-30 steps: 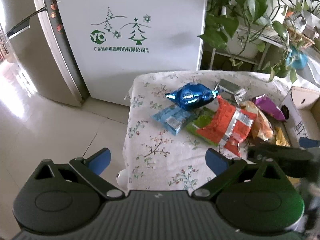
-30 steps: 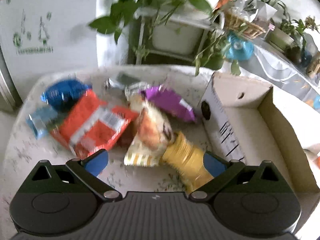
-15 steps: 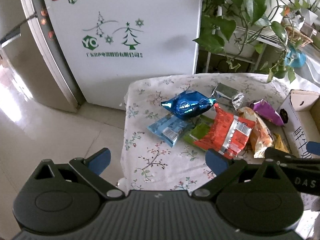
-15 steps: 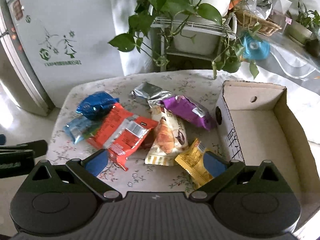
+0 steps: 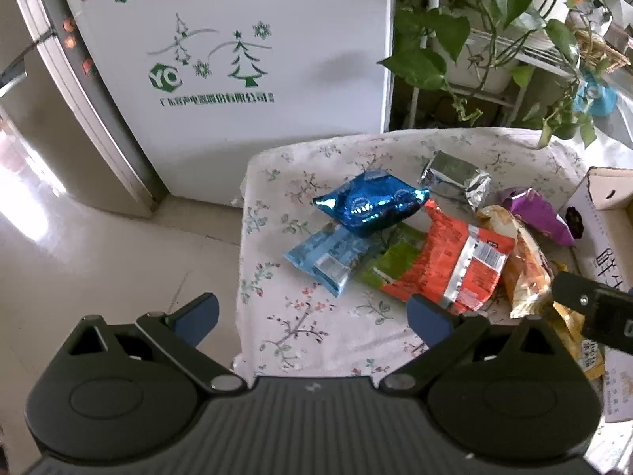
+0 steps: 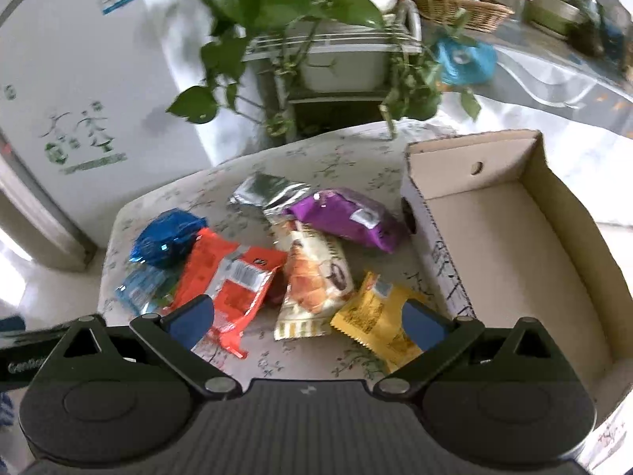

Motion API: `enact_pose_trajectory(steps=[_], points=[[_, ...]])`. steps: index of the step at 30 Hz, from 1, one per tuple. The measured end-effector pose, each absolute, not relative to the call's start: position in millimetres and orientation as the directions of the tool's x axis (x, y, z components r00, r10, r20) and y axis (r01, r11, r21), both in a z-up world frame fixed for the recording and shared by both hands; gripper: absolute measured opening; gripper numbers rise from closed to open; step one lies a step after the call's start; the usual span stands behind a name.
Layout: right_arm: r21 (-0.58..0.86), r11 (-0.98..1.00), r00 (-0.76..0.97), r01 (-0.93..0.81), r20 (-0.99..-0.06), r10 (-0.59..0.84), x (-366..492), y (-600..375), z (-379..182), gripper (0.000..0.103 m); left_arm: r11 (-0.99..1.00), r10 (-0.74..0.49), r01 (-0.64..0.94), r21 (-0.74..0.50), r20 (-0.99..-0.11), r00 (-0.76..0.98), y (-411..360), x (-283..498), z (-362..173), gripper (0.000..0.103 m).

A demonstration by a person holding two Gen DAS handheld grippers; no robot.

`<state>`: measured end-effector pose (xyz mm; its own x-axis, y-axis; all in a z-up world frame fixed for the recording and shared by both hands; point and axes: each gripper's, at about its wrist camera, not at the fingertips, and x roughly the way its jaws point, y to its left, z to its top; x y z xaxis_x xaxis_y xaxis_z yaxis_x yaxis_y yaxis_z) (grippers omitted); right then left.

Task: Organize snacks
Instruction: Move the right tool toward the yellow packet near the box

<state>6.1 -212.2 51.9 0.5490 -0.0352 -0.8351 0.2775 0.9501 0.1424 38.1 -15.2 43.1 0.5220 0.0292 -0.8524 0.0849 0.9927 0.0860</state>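
Note:
Several snack packets lie on a floral-clothed table (image 5: 300, 328): a blue foil bag (image 5: 372, 204), a light blue packet (image 5: 328, 255), a green packet (image 5: 389, 263), an orange-red bag (image 5: 451, 265), a silver packet (image 5: 455, 174), a purple packet (image 6: 348, 217), a croissant packet (image 6: 312, 277) and a yellow packet (image 6: 376, 316). An empty cardboard box (image 6: 514, 237) stands on the right. My left gripper (image 5: 312, 316) hovers open over the table's near left edge. My right gripper (image 6: 306, 316) hovers open above the croissant and yellow packets, holding nothing.
A white fridge (image 5: 237, 47) stands behind the table on the left. Potted plants on a white rack (image 6: 328, 51) stand behind it. Tiled floor (image 5: 99, 245) lies to the left of the table. The right gripper's body (image 5: 593, 308) shows at the right edge of the left wrist view.
Both grippers have pulled back and risen from the table, so more of the snacks and box shows. The packets have not moved.

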Motion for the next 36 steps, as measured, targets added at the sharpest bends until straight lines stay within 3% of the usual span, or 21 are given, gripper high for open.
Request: enact_pose_trajectory(steps=[12, 36], points=[[0.108, 0.954, 0.51, 0.281, -0.858, -0.054, 17.1, -199.7, 40.3, 0.103, 0.992, 0.082, 0.038, 0.121, -0.844, 0.531, -13.9, 44.1, 34.7, 0.101], [0.074, 0.961, 0.49, 0.267, -0.869, -0.069, 19.3, -191.2, 34.1, 0.103, 0.993, 0.075, 0.04, 0.112, -0.852, 0.518, -16.4, 43.1, 27.9, 0.1]])
